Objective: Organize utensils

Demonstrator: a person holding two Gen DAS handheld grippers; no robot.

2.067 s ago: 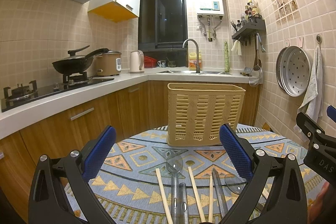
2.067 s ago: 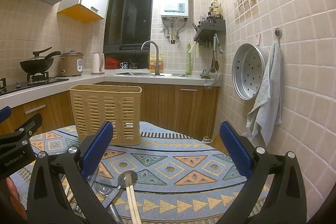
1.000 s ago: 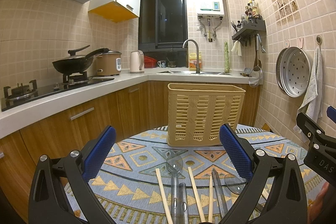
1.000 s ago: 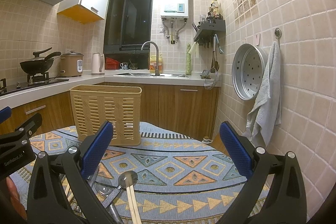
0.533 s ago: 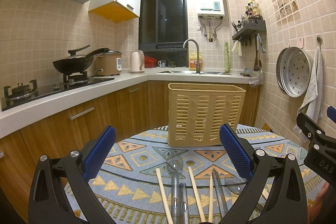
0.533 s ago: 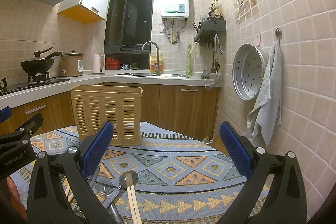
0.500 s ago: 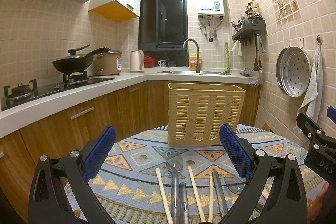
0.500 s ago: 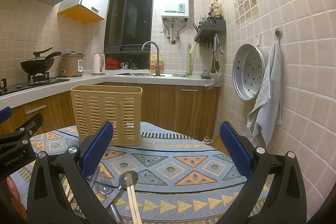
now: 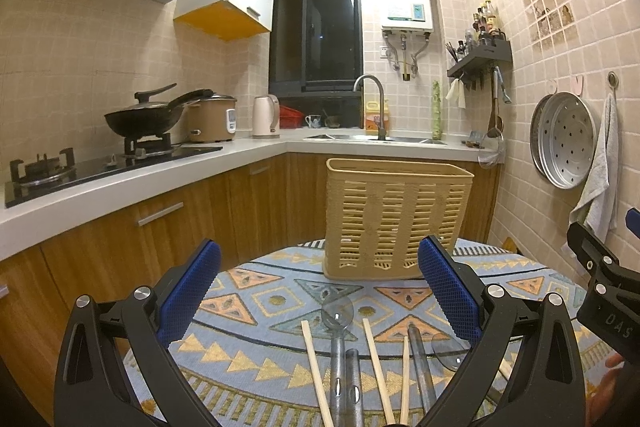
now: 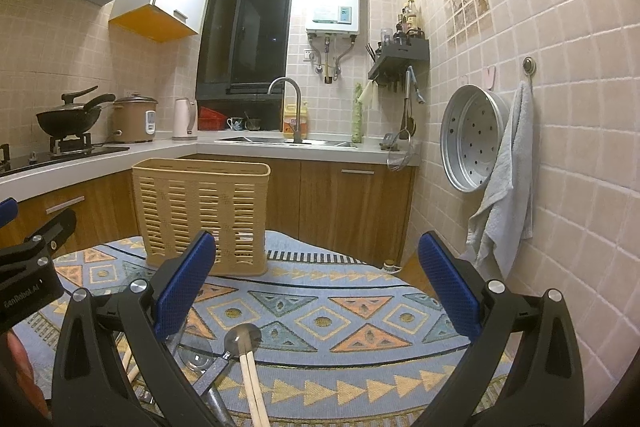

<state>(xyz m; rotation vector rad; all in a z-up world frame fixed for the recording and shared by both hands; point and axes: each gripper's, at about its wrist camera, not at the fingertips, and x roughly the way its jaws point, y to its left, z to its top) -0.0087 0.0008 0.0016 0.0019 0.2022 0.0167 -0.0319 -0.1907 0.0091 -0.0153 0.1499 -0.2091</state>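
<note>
Chopsticks (image 9: 376, 367) and clear spoons (image 9: 337, 311) lie near on the patterned bench (image 9: 256, 307); the slatted basket (image 9: 394, 223) stands far behind. Left hand-held gripper (image 9: 320, 291) and right hand-held gripper (image 10: 318, 287) hover wide open, empty.

Warm ceiling light — sharp focus, strong fisheye bending, dark corners.

A black wok (image 9: 142, 118) sits on the gas stove (image 9: 100, 163), with a rice cooker (image 9: 211, 118) and a pale kettle (image 9: 265, 116) further along the counter. On the tiled wall hang a perforated metal tray (image 10: 472, 139) and a grey towel (image 10: 506, 183) — just beside each other.
</note>
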